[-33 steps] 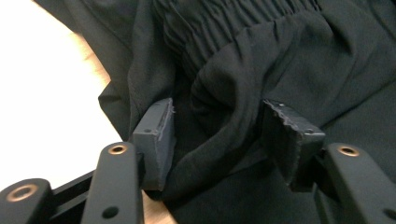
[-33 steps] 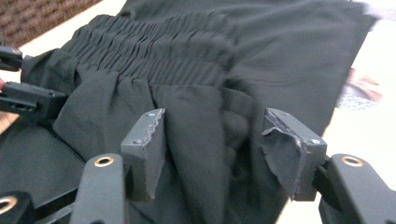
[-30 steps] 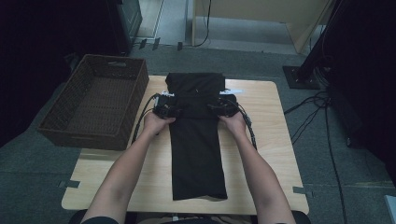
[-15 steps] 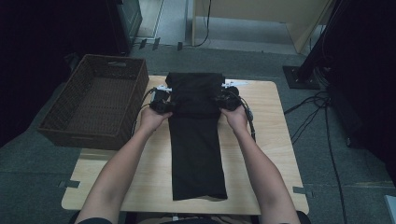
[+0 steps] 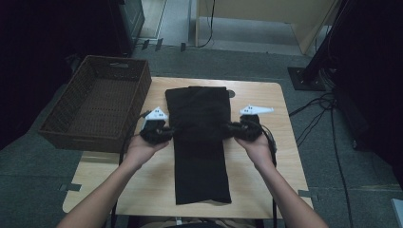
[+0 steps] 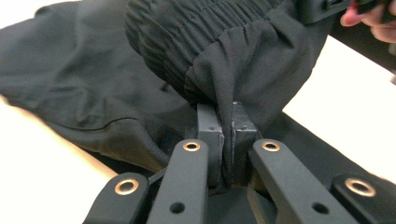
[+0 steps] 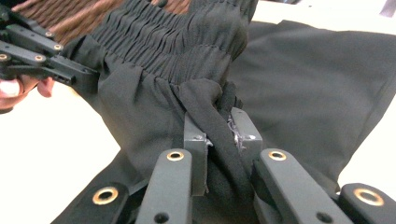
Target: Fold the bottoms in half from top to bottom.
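Both tools pinch the black trousers (image 5: pixel 202 142), wicker basket (image 5: pixel 97 102) just left.

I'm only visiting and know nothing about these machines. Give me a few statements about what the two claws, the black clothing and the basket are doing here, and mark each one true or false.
1. The left claw is clamped on the black trousers. True.
2. The right claw is open and holds nothing. False: it pinches the gathered fabric near the elastic waistband.
3. The wicker basket holds folded clothes. False: it holds nothing.
4. The waistband end is lifted and folded toward the middle of the trousers. True.
5. The trousers lie on the wooden table. True.
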